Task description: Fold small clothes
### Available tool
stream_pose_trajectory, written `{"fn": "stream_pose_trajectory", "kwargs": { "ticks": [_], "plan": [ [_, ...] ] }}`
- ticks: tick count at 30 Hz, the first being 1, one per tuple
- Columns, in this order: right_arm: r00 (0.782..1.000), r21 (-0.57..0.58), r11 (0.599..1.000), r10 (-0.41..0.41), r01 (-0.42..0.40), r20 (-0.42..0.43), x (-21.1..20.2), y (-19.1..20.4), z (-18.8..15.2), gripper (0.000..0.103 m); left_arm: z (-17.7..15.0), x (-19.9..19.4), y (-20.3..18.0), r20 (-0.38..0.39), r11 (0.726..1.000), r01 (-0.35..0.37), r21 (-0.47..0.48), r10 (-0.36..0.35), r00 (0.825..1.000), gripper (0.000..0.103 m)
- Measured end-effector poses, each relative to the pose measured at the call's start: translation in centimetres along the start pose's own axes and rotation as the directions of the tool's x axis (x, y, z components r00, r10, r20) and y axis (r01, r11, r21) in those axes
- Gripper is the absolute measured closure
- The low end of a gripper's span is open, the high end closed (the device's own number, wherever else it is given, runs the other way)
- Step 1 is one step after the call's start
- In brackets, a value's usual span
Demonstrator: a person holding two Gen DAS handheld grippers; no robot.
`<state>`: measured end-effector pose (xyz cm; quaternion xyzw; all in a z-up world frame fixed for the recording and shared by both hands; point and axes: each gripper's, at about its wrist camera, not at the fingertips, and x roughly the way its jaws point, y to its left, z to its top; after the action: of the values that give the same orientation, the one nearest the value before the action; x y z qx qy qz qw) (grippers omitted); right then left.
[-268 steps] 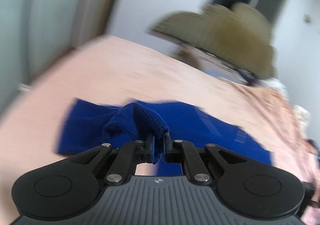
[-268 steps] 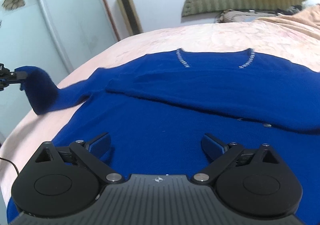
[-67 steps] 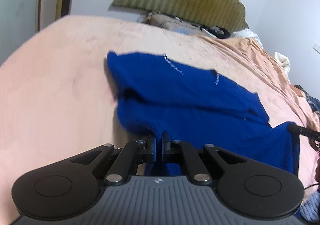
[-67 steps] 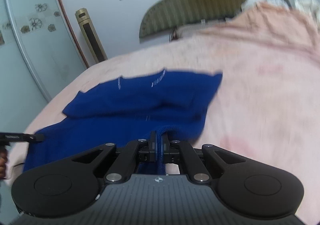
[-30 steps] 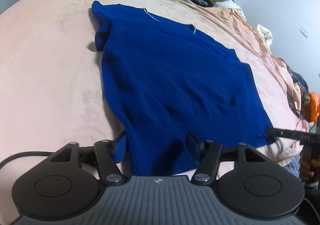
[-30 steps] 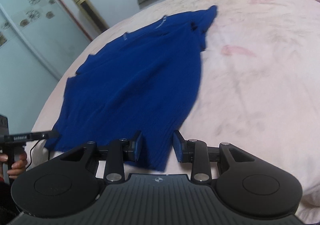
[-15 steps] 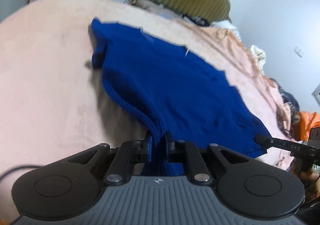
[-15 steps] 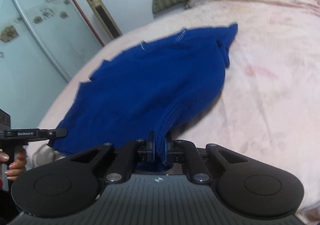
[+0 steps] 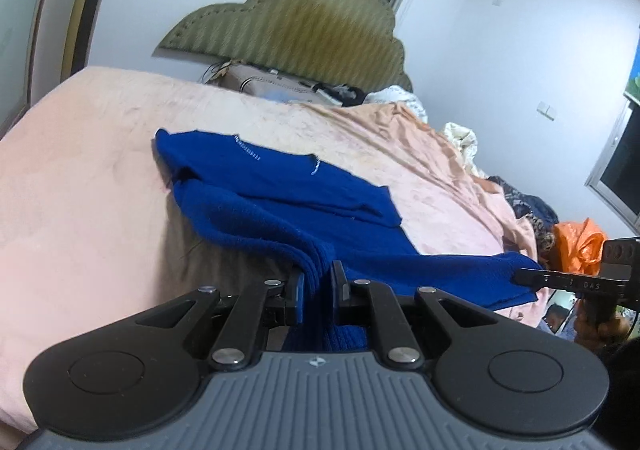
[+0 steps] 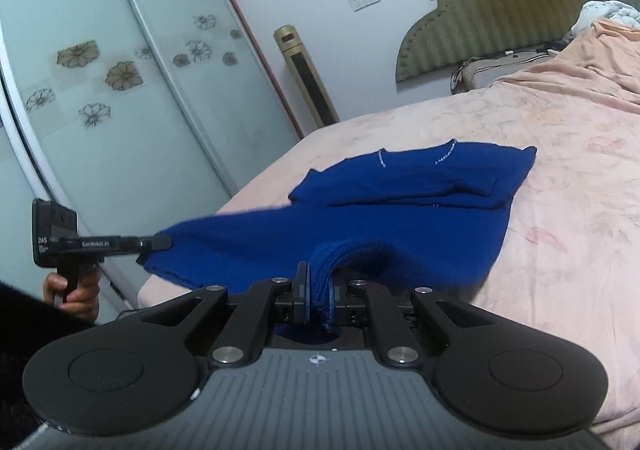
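A royal-blue knit sweater lies on the pink bed, sleeves folded in across its chest, collar toward the headboard. My left gripper is shut on the sweater's left hem corner and holds it up off the bed. My right gripper is shut on the right hem corner of the sweater, also raised. The hem hangs stretched between the two. Each gripper shows in the other's view: the right gripper at the far right, the left gripper at the left.
A green padded headboard and a cluttered box stand at the bed's far end. Rumpled bedding, clothes and an orange bag lie to the right. A glass sliding wardrobe and a gold tower fan stand left of the bed.
Both grippers, open around the hem one second ago, have shut on its corners and lifted them. The lower half of the sweater now rises off the bed.
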<state>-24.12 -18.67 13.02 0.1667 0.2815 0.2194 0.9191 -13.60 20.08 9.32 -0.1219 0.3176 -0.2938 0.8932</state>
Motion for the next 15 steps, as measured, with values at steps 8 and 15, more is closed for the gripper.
{"fn": "stream_pose_trajectory", "kwargs": {
  "ticks": [8, 15],
  "plan": [
    [1.0, 0.08, 0.996, -0.028, 0.028, -0.006, 1.5, -0.4, 0.2, 0.091, 1.5, 1.7, 0.7, -0.052, 0.999, -0.023, -0.024, 0.021, 0.998, 0.091],
    [0.996, 0.193, 0.981, -0.007, -0.011, 0.094, 3.5, -2.9, 3.2, 0.091, 6.4, 4.6, 0.9, -0.078, 0.999, -0.037, -0.033, 0.034, 0.996, 0.091]
  ]
}}
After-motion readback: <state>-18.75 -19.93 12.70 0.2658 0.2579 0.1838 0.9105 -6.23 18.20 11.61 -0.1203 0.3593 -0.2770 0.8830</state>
